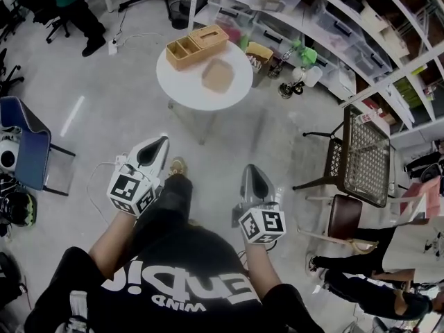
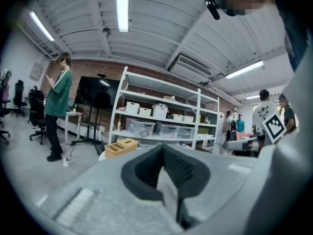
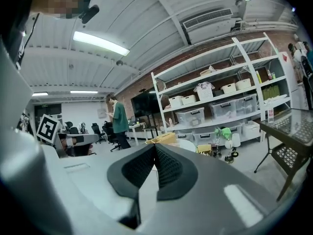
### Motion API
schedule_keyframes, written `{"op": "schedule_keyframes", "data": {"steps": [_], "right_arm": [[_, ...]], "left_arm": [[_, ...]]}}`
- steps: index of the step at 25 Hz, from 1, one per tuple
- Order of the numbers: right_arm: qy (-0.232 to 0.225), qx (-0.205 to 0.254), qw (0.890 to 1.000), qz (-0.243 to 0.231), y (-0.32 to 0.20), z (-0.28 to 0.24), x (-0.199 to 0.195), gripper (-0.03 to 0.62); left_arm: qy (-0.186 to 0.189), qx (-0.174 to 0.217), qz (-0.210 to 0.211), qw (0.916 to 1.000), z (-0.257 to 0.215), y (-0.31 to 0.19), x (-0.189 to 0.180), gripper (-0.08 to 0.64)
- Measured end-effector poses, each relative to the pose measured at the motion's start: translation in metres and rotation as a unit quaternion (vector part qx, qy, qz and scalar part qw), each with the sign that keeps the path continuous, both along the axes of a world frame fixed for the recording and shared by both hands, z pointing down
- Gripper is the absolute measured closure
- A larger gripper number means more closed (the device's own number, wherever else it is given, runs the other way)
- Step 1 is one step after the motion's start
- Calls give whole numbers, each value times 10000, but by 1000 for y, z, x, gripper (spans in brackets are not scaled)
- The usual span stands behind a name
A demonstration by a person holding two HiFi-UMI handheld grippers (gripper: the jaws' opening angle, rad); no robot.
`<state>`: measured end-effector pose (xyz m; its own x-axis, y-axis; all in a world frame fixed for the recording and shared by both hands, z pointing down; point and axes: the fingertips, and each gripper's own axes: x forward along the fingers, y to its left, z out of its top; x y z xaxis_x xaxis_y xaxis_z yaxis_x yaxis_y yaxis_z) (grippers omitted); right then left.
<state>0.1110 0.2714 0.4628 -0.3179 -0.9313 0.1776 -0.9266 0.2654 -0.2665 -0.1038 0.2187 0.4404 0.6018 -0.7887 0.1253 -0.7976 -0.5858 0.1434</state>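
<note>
Both tools are held out in front of the body, well short of anything to grip. The left tool (image 1: pixel 164 139) has its jaws pressed together at the tips with nothing between them, and the left gripper view shows that plainly. The right tool (image 1: pixel 251 167) is the same, pinched closed and empty.

Ahead stands the round white counter (image 1: pixel 182 92). On it a compartmented wooden box (image 1: pixel 196 46) sits at the far edge, with a flat wooden tray (image 1: pixel 218 75) just beside it, nearer the middle. Both are well apart from either tool.

This reads to me as an approach. Doing it well means coming at the counter squarely and spreading the jaws before arriving, not over the wood. It also means giving the mesh chair (image 1: pixel 366 159) on the right a wide berth.
</note>
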Motion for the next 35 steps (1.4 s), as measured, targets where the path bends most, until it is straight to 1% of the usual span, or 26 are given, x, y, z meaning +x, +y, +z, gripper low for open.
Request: {"op": "schedule_keyframes", "data": {"steps": [4,7,14,18,23,28,32,35], "right_arm": [[86,-15,9998,-161,-66,-2,-10,594],[90,-39,9998,-166,-113,-3,-14,594],[87,-163,9998,96,-217,-10,-16,594],[97,-160,9995,236,-265,-12,-16,594],[105,-193,9989,421,-303,-11,-16,594],[88,-244,9981,562,-319,-9,-7,594],[74,-263,9978,600,-332,-6,0,594],[63,-257,9980,567,-347,-4,6,594]], "left_arm": [[-10,-114,-26,9999,5,-69,-4,558],[25,-205,-8,9998,9,-118,-6,558],[100,-382,244,9989,5,-228,-2,558],[92,-412,411,9983,4,-280,2,558],[134,-458,634,9968,5,-324,7,558],[280,-542,699,9957,8,-347,19,558],[178,-555,725,9957,11,-362,28,558],[185,-561,698,9958,12,-374,32,558]]}}
